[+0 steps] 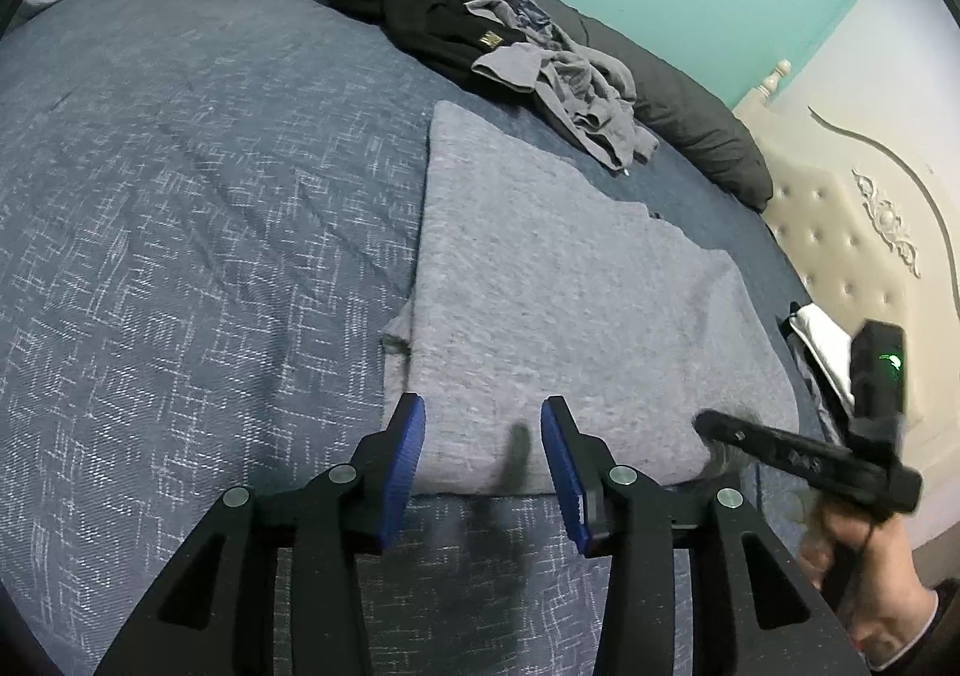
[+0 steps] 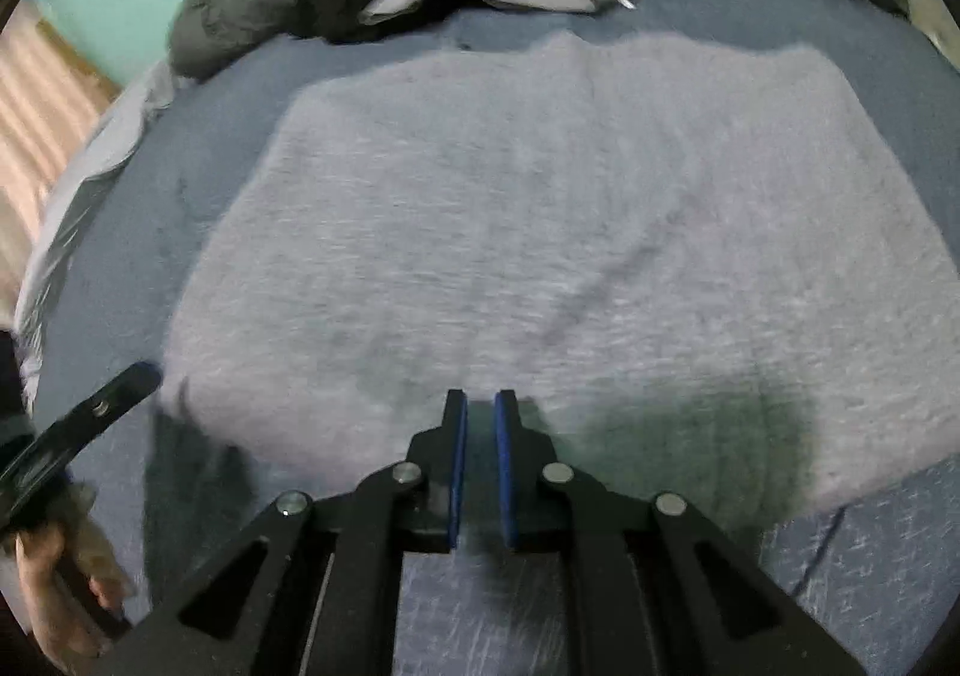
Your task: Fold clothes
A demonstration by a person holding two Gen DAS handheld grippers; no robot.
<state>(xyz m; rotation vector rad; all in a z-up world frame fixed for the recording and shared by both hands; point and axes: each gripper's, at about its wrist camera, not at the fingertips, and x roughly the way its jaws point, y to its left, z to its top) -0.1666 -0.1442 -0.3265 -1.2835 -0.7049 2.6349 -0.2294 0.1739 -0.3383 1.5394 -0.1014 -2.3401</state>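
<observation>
A grey shirt (image 1: 558, 304) lies flat on the blue bedspread (image 1: 180, 208), folded to a long panel with a straight left edge and a stepped right edge; a small flap sticks out at its left side. The left gripper (image 1: 483, 460) hovers over the shirt's near hem, jaws spread wide, nothing between them. The right gripper (image 2: 480, 460) hangs over the same hem, its blue pads (image 2: 457, 466) drawn close with a narrow gap; no cloth shows between them, though this view is blurred. In the left view the right hand (image 1: 864, 586) holds its tool beside the shirt's near right corner. A heap of unfolded clothes (image 1: 528, 64), black and grey, lies beyond the shirt against a dark duvet (image 1: 690, 124). A cream tufted headboard (image 1: 852, 232) stands to the right.
</observation>
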